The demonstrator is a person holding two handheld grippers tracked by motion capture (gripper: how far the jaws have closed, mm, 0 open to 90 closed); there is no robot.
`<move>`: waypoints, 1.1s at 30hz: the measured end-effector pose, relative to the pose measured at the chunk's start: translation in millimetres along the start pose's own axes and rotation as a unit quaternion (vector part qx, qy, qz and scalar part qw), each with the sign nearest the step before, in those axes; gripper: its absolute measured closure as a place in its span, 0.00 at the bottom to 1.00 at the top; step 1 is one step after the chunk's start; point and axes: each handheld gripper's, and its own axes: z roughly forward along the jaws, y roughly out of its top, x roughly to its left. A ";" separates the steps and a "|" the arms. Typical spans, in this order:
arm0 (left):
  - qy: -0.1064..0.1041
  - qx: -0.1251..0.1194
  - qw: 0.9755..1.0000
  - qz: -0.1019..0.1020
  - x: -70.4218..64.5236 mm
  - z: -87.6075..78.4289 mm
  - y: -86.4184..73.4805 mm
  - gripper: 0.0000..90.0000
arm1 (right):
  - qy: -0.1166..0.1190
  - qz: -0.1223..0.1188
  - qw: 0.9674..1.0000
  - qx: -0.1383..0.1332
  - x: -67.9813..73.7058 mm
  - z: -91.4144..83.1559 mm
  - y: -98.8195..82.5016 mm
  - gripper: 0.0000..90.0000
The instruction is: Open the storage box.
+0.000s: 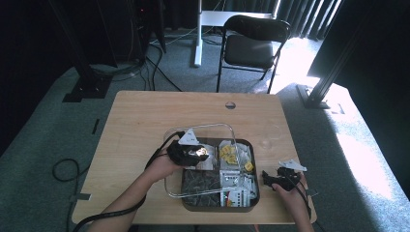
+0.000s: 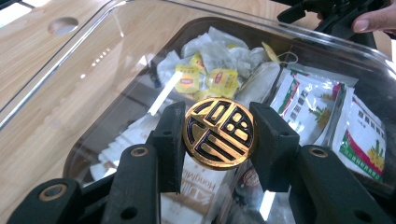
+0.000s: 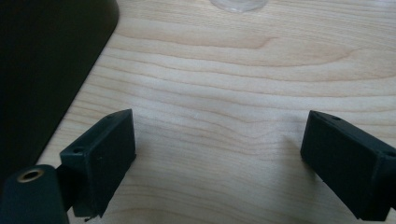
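A black compartment box point(image 1: 255, 195) sits on the wooden table point(image 1: 140, 121), holding yellow tea bags point(image 2: 205, 77), green-and-white packets point(image 2: 322, 107) and paper sachets. Its clear lid point(image 2: 70, 93) lies over the box's left part, shifted left. My left gripper point(image 2: 219, 135) is shut on the lid's round gold-and-black knob point(image 2: 219, 131), which also shows in the high view as the knob point(image 1: 203, 153). To the right of the box, my right gripper point(image 3: 219, 154) rests open just above bare wood, nothing between its fingers. From above, the right gripper point(image 1: 267, 178) points at the box's right wall.
A small clear round thing point(image 3: 238, 3) lies on the table beyond the right gripper. The table has a cable hole point(image 1: 230, 105) near its far edge. A black folding chair point(image 1: 251, 46) stands behind the table. Cables trail on the carpet at left.
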 end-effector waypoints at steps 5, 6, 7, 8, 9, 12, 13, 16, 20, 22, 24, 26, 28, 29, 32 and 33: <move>0.011 0.007 1.000 -0.008 8.0 -8.5 -9.3 0.65 | 0.000 -0.001 1.000 -0.001 -0.1 0.1 0.0 0.11; 0.013 0.005 1.000 -0.011 10.2 -10.9 -11.5 0.65 | 0.000 -0.001 1.000 0.000 -0.1 0.0 0.0 0.11; 0.015 0.005 1.000 -0.014 12.2 -13.3 -13.5 0.65 | 0.000 0.000 1.000 0.000 0.1 0.0 0.0 0.11; 0.018 0.005 1.000 -0.018 14.4 -16.0 -15.5 0.65 | 0.000 0.001 1.000 0.000 0.1 0.0 0.0 0.11; 0.020 0.002 1.000 -0.022 16.7 -18.7 -17.7 0.65 | 0.000 0.001 1.000 0.000 0.1 0.0 0.0 0.11; 0.028 0.000 0.999 -0.030 22.1 -25.6 -23.4 0.65 | 0.000 0.001 1.000 0.000 0.1 0.0 0.0 0.11; 0.031 0.002 0.999 -0.031 23.8 -27.8 -24.9 0.65 | 0.000 0.001 1.000 0.000 0.1 0.0 0.0 0.11; 0.038 0.001 0.999 -0.037 28.9 -34.1 -29.2 0.65 | 0.000 0.001 1.000 0.000 0.1 0.0 0.0 0.11; 0.052 -0.001 0.998 -0.044 34.1 -41.6 -34.9 0.65 | 0.000 0.001 1.000 0.000 0.2 0.0 0.0 0.11; 0.057 0.000 0.997 -0.047 37.0 -45.1 -38.2 0.65 | 0.000 0.000 1.000 0.000 0.1 0.0 0.0 0.11; 0.061 0.000 0.997 -0.051 39.8 -48.6 -41.3 0.65 | 0.000 0.000 1.000 0.000 0.1 0.0 0.0 0.11; 0.065 -0.001 0.996 -0.057 43.0 -52.3 -44.7 0.65 | 0.000 0.000 1.000 0.001 0.0 -0.1 0.0 0.11; 0.070 -0.002 0.996 -0.062 45.6 -56.1 -48.3 0.65 | 0.000 0.000 1.000 0.001 0.0 0.0 0.0 0.11; 0.070 -0.002 0.996 -0.062 45.6 -56.1 -48.3 0.65 | 0.000 0.000 1.000 0.001 0.0 0.0 0.0 0.11; 0.081 0.001 0.994 -0.070 51.3 -63.5 -57.5 0.65 | 0.000 0.000 1.000 0.000 0.0 0.0 0.0 0.11; 0.084 0.001 0.994 -0.074 53.0 -65.4 -60.1 0.65 | 0.000 0.000 1.000 0.001 0.1 -0.1 0.0 0.11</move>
